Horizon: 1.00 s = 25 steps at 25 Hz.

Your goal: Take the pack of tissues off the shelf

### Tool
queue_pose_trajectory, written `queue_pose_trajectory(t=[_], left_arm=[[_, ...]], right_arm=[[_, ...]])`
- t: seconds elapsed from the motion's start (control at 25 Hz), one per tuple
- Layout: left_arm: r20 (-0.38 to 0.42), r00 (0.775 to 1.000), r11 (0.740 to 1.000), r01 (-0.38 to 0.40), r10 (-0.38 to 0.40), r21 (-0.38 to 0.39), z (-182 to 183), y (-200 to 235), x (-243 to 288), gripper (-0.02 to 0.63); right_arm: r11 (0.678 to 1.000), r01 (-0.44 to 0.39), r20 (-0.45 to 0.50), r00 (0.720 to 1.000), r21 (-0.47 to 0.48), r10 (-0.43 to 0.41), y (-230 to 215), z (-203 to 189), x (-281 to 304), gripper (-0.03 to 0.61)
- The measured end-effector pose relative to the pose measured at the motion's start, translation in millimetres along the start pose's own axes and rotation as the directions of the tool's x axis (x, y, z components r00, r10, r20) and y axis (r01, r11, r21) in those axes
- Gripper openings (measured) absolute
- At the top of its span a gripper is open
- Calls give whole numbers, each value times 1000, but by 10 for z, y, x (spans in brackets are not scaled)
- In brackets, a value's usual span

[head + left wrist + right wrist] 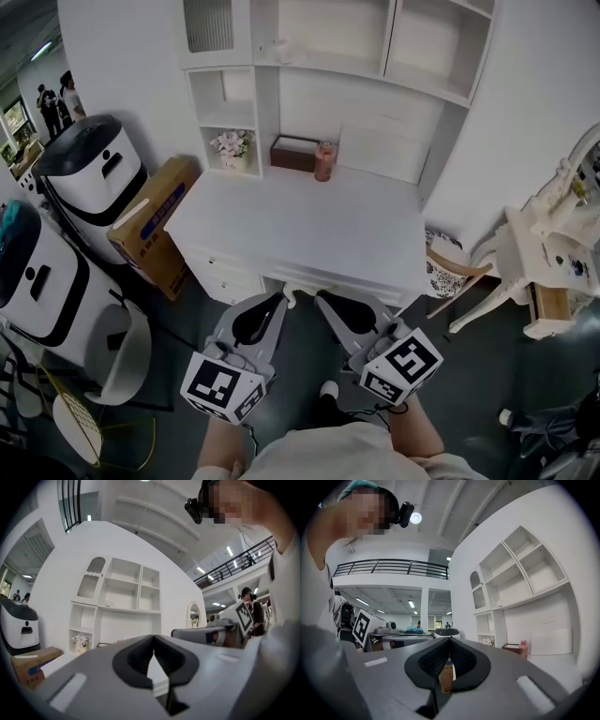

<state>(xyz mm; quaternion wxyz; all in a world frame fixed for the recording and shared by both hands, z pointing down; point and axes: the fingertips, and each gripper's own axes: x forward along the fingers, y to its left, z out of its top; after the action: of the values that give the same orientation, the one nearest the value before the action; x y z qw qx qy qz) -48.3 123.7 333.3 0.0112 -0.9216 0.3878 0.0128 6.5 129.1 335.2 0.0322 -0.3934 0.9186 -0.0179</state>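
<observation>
At the back edge of the desk [300,234], near its middle, stands a dark brown box [295,153] with a pale top. What it holds cannot be made out. A pink jar [324,161] stands just beside it on the right. Left of the box, in the low cubby at the desk's back left corner, is a pot of pale flowers [232,148]. On the shelf [309,64] above these lies a small whitish thing, apparently the pack of tissues [281,52], though it is too faint to be sure.

The left gripper [283,299] and the right gripper [319,298] hover side by side off the desk's front edge, well apart from the shelf. Each has its jaws pressed together at the tips with nothing between them.

A cardboard box [155,225] leans on the dark floor against the desk's left edge, with two white and black bins [89,173] beyond it. Off the desk's right edge stand a chair [450,272] and a white dressing table [548,244].
</observation>
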Motion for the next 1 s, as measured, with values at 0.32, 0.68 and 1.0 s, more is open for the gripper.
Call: queue_pose_trajectory(t=[0.32, 0.68, 1.0], left_arm=[[8, 1000, 1000, -22, 22, -6, 65, 161, 595, 2], [3, 999, 999, -34, 34, 16, 62, 120, 1222, 2], [-3, 1000, 999, -26, 27, 34, 2, -40, 1639, 2]], right_arm=[[999, -35, -6, 999, -2, 35, -566, 76, 181, 9], [999, -49, 19, 999, 12, 49, -1189, 141, 168, 14], [999, -48, 29, 998, 17, 48, -1590, 121, 45, 15]])
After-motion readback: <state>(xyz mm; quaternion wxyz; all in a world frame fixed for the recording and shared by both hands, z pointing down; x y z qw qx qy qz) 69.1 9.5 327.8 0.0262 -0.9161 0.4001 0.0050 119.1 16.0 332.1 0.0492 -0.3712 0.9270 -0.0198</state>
